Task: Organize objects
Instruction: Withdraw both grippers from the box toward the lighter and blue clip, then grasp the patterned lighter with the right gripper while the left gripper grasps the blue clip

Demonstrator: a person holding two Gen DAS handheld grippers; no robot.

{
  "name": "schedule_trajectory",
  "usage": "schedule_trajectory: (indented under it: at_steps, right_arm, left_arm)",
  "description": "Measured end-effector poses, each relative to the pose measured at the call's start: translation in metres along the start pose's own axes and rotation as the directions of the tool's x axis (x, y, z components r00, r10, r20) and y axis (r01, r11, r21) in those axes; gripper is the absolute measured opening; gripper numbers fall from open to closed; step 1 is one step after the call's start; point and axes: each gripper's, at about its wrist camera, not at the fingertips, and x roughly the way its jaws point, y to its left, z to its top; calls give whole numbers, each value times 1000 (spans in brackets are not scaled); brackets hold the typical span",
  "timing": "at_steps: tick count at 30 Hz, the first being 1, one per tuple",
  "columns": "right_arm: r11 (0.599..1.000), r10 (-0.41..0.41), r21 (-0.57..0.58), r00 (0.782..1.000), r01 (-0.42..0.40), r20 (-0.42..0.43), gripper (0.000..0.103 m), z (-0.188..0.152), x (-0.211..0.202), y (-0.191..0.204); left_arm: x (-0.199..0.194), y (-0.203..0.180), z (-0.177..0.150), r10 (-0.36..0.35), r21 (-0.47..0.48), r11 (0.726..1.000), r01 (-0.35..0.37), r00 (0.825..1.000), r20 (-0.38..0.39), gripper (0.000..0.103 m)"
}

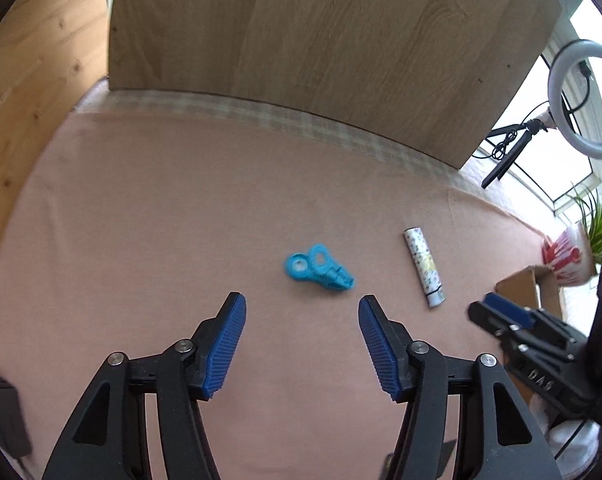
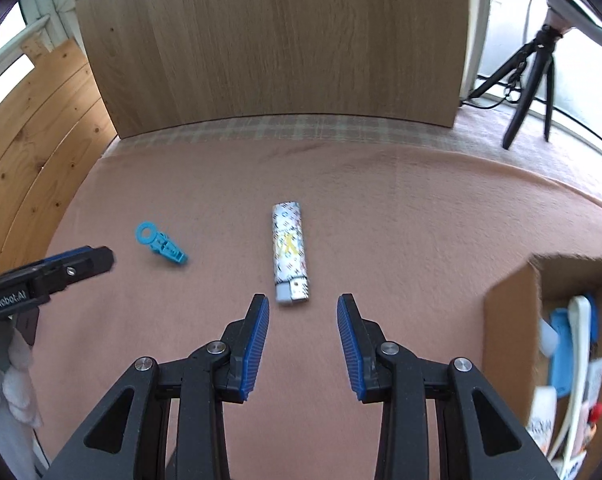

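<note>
A small blue plastic clip (image 1: 319, 269) (image 2: 159, 243) lies on the pink cloth, just ahead of my left gripper (image 1: 302, 306), which is open and holds nothing. A white patterned lighter (image 2: 289, 252) (image 1: 424, 266) lies flat just beyond my right gripper (image 2: 303, 307), metal end toward me; that gripper is open and empty too. Each gripper shows in the other's view: the right one (image 1: 501, 312) at the right edge, the left one (image 2: 81, 262) at the left edge.
A cardboard box (image 2: 513, 320) (image 1: 533, 284) with several items inside stands at the right. A wooden board (image 2: 269, 44) stands upright at the back of the cloth. A black tripod (image 2: 529, 80) with a ring light (image 1: 585, 96) and a potted plant (image 1: 597, 224) are at the far right.
</note>
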Motion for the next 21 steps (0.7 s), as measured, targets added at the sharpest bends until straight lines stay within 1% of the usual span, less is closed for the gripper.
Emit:
schedule_trajectory:
  at_steps: [6, 8, 10, 13, 15, 18, 20, 21]
  right_arm:
    - [1000, -1, -10, 999, 0, -33, 32, 11, 23, 3]
    - [1000, 5, -5, 999, -5, -40, 32, 15, 29, 3]
    - [1000, 7, -4, 999, -7, -46, 32, 18, 34, 2]
    - [1000, 5, -12, 999, -5, -54, 32, 22, 41, 3]
    - [1000, 0, -20, 998, -1, -55, 32, 25, 44, 5]
    - [999, -18, -34, 998, 15, -63, 32, 31, 50, 8]
    - [999, -23, -38, 997, 20, -73, 33, 33, 55, 8]
    - [999, -25, -39, 996, 22, -81, 32, 34, 57, 8]
  left_arm:
    - [34, -4, 10, -21, -87, 996, 17, 999, -45, 63]
    - [42, -5, 14, -10, -115, 993, 5, 999, -42, 63]
    - [48, -7, 17, 9, -122, 992, -14, 999, -41, 63]
    - [60, -12, 20, 42, -119, 992, -48, 998, -52, 62]
    - [63, -19, 21, 67, -96, 993, -71, 997, -41, 62]
    - [67, -28, 22, 107, -63, 992, -110, 993, -39, 56]
    - [71, -33, 22, 138, -38, 990, -139, 990, -31, 55]
    - [72, -35, 22, 150, -28, 988, -151, 988, -27, 51]
